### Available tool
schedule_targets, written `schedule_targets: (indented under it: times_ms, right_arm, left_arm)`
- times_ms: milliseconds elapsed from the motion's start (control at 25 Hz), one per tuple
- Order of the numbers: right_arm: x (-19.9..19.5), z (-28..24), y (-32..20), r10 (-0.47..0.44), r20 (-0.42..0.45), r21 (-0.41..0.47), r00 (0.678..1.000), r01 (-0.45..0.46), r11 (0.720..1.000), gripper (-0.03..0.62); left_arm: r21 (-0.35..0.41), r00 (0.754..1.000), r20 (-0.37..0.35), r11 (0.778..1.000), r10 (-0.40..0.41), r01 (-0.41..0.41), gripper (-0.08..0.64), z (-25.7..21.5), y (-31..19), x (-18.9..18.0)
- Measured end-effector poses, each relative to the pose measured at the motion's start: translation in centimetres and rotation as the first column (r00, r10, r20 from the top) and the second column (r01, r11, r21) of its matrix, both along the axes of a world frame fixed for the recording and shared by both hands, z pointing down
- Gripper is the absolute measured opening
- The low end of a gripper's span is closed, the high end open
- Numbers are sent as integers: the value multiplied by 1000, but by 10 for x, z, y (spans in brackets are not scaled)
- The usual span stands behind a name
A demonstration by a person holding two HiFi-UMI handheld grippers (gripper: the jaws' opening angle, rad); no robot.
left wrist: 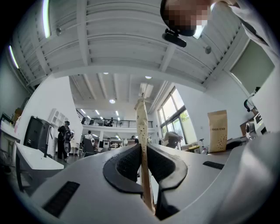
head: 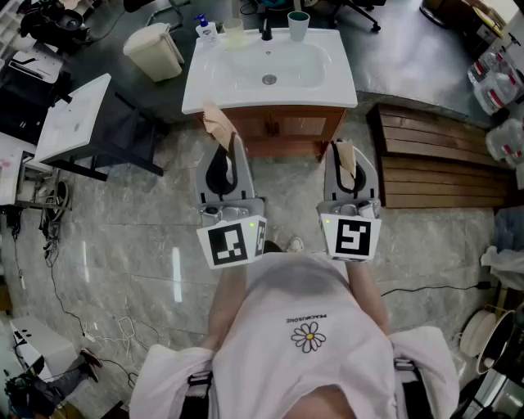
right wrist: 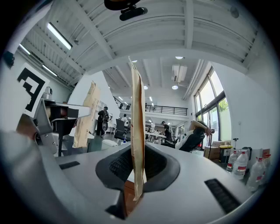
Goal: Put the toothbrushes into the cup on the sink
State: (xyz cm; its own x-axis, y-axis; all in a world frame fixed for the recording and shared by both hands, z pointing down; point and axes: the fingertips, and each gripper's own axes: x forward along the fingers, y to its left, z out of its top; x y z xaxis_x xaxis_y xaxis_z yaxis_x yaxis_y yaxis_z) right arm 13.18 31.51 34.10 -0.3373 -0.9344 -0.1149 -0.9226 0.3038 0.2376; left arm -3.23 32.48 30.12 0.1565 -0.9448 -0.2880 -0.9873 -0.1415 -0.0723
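Toothbrush packet clamped in left gripper; second packet in right gripper.

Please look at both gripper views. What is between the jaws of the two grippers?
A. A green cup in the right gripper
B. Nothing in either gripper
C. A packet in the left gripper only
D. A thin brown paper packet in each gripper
D: the left gripper is shut on a thin brown paper packet, and the right gripper is shut on a second one.

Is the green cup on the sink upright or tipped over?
Upright: the green cup stands at the back of the sink, open mouth up.
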Motion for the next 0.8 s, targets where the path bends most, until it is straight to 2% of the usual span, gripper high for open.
schedule_targets:
  times_ms: [240, 400, 600, 800]
  right_arm:
    - [-3, 3, -1, -15, -1, -20, 1000, 15, 1000, 26]
    - [-3, 5, -2, -20, 30, -16, 999, 21, 1000, 26]
    - [-13, 12, 1, -124, 107, -38, 987, 128, 991, 26]
    - [-15, 10, -2, -114, 94, -27, 989, 117, 993, 26]
  left_arm:
    - [-15, 1000, 4, 1000, -5, 5, 40, 3, -4, -5]
    - [-5, 1000, 24, 1000, -4, 4, 40, 4, -5, -3]
    - [-13, 999, 32, 1000, -6, 6, 40, 8, -7, -3]
    - [-39, 999, 32, 999, -4, 5, 40, 10, -8, -3]
